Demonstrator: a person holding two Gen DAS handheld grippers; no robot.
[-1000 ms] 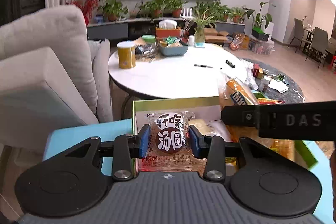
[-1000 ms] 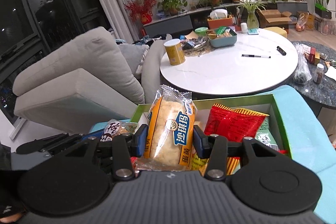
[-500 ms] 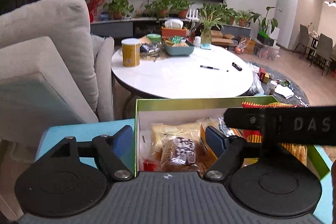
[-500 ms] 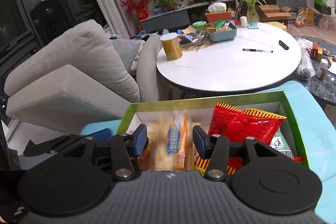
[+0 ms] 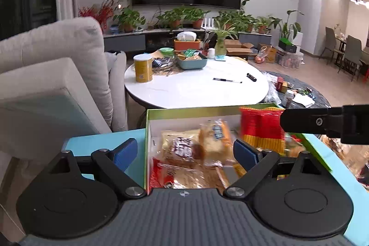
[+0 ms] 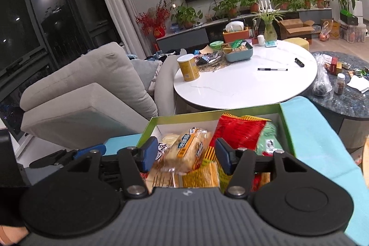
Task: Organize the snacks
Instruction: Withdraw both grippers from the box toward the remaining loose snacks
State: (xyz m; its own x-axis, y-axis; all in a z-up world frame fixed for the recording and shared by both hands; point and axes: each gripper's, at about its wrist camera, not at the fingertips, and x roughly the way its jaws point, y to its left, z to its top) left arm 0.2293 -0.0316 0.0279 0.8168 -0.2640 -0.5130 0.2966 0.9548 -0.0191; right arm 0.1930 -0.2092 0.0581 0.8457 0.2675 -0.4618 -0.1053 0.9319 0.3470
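A green-rimmed box [image 5: 184,110] sits on a light blue surface and holds several snack packs. In the left wrist view a clear pack with a brown label [image 5: 184,149] lies in the box beside an orange bread pack [image 5: 216,140] and a red bag [image 5: 260,128]. My left gripper [image 5: 185,153] is open and empty above them. In the right wrist view the box [image 6: 207,113] holds the orange bread pack [image 6: 189,149] and the red bag [image 6: 239,133]. My right gripper [image 6: 185,156] is open and empty just above the bread pack.
A round white table [image 6: 244,80] stands behind the box with a yellow can [image 6: 188,67], a blue tray [image 6: 238,53] and a pen [image 6: 272,69]. A grey sofa [image 6: 92,93] is at the left. A dark low table [image 6: 346,93] with clutter is at the right.
Both grippers opened. The left let go of the brown-label pack and the right let go of the orange bread pack; both packs now lie in the box. Both grippers have drawn back slightly.
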